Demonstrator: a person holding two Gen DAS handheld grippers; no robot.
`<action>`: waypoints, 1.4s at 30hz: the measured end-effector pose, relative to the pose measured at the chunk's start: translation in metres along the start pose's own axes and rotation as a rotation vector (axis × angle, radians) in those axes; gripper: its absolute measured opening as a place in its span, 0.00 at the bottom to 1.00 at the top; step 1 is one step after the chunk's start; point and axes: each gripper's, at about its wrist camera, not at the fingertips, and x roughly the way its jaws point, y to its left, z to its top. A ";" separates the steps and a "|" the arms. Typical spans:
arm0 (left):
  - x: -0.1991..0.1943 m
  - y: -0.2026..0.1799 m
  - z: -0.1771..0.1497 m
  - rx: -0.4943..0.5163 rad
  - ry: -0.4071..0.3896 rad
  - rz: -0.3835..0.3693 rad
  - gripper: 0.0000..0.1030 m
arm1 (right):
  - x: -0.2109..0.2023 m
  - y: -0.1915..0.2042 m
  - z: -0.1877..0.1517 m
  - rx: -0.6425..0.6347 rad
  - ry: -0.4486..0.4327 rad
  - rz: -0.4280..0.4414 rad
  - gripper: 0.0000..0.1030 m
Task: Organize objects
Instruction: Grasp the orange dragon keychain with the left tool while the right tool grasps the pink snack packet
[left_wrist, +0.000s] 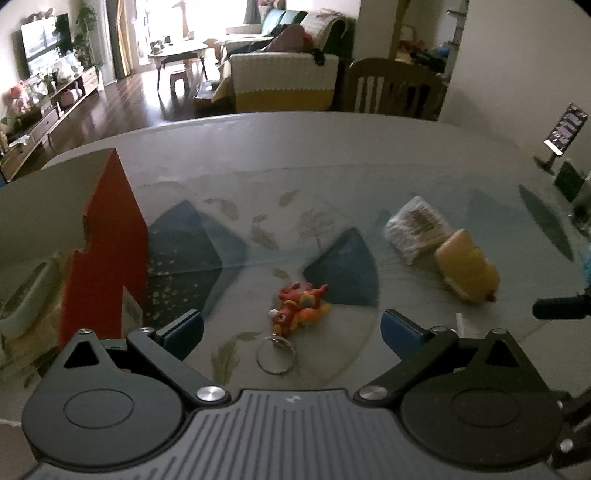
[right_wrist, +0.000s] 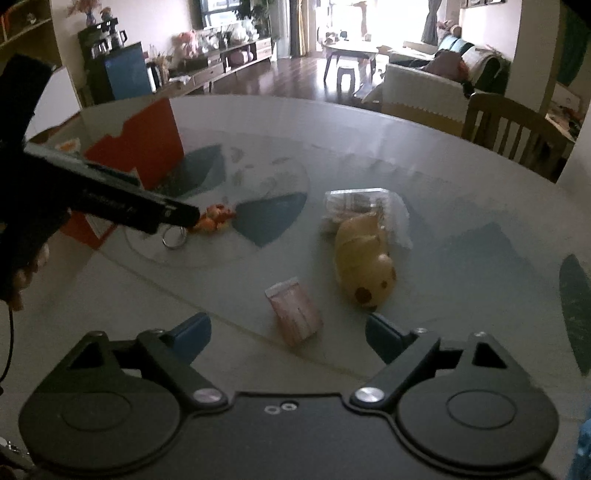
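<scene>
A red-orange dragon keychain (left_wrist: 300, 305) with a metal ring (left_wrist: 276, 355) lies on the glass table, just ahead of my open left gripper (left_wrist: 291, 330); nothing sits between its blue pads. A yellow plush toy (left_wrist: 466, 266) and a clear packet (left_wrist: 417, 228) lie to the right. In the right wrist view my right gripper (right_wrist: 288, 334) is open and empty, low over the table. A small pink packet (right_wrist: 295, 312) lies just ahead between its fingers, the yellow plush (right_wrist: 364, 258) beyond to the right. The left gripper's body (right_wrist: 110, 199) crosses in front of the keychain (right_wrist: 216, 218).
A red open box (left_wrist: 107, 258) stands at the left, close to the left gripper, also visible as the box (right_wrist: 147, 147) far left. A phone on a stand (left_wrist: 563, 133) is at the far right table edge. A wooden chair (right_wrist: 513, 127) stands behind the table.
</scene>
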 end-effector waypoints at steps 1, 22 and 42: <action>0.006 0.001 0.001 -0.001 0.009 -0.006 1.00 | 0.003 -0.001 0.000 -0.001 0.006 0.000 0.88; 0.056 -0.007 0.004 0.108 0.000 0.048 0.98 | 0.049 -0.006 0.000 -0.049 0.079 -0.007 0.56; 0.039 -0.008 -0.001 0.098 0.019 0.001 0.28 | 0.027 -0.006 -0.001 0.097 0.072 -0.033 0.29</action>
